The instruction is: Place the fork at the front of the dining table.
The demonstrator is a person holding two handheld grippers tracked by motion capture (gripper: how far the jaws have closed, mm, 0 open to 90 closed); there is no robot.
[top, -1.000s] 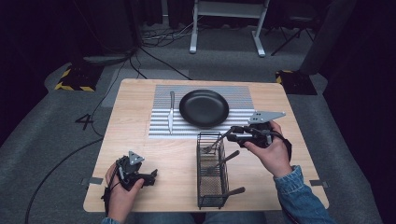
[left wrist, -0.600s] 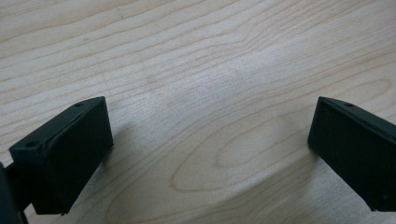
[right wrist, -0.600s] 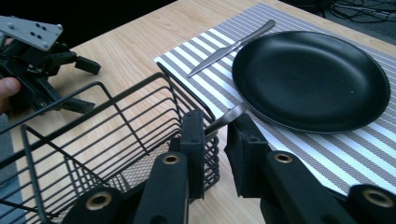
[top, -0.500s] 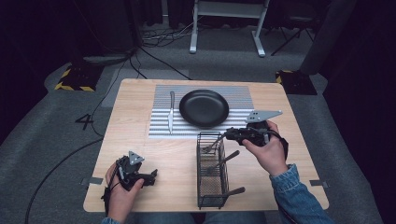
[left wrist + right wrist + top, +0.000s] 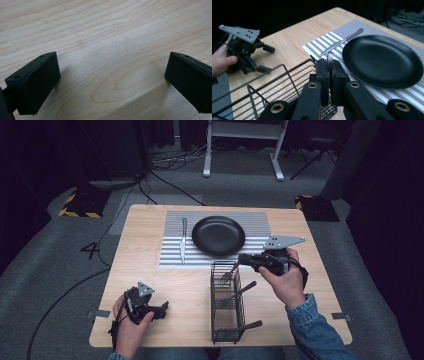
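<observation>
So far only the knife is laid out, on the striped mat just left of the black plate; that much looks done. At the left, my left gripper rests on the bare table near the front edge, jaws spread wide with nothing but wood grain between them. Moving right, the wire basket holds a fork at its far end and what look like two more handles lower down. My right gripper has just been closing, and its jaws are now pinched on the fork's handle above the basket's rim. I judge the lift-out is beginning; the fork and the remaining pieces must yet be set beside the plate.
</observation>
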